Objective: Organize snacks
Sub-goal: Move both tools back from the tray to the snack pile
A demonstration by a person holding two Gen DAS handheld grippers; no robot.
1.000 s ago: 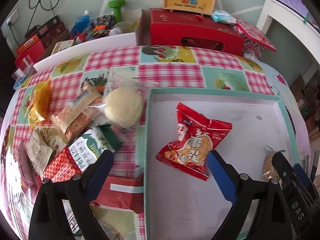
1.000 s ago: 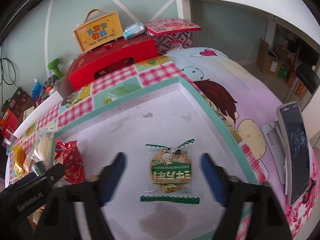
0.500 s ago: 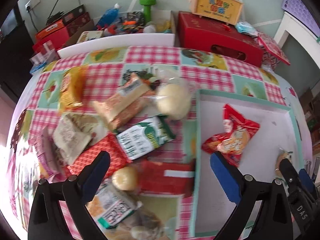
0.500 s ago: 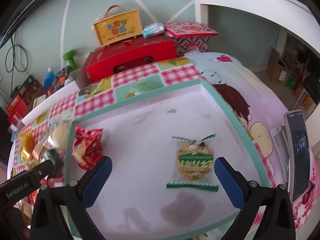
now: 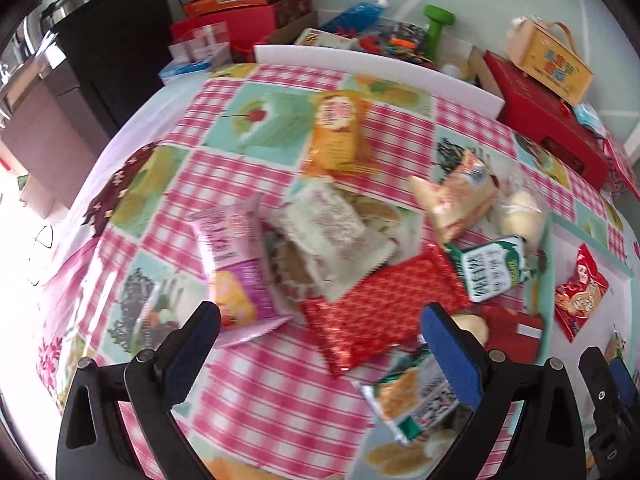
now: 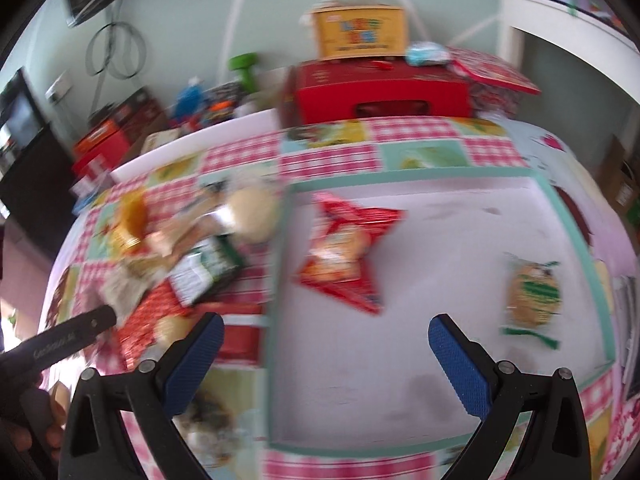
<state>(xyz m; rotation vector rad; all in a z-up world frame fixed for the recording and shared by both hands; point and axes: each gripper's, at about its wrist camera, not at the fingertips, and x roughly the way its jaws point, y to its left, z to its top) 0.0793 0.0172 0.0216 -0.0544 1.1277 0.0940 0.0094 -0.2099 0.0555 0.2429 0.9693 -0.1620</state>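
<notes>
Left gripper (image 5: 320, 344) gaped empty over snack pile (image 5: 360, 240). Right gripper (image 6: 326, 344) spread wide, empty, over tray (image 6: 576, 248); red packet (image 6: 344, 256), green cookie packet (image 6: 532, 296) inside.

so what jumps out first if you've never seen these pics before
The jumble of snack packets heaped on the pink checked tablecloth grabs the eye first, filling the middle of the left wrist view. Next is the white tray with a teal rim to the right of the pile, holding only a red packet and a green-trimmed cookie. Both hand-held grippers, left and right, hang open and empty.
</notes>
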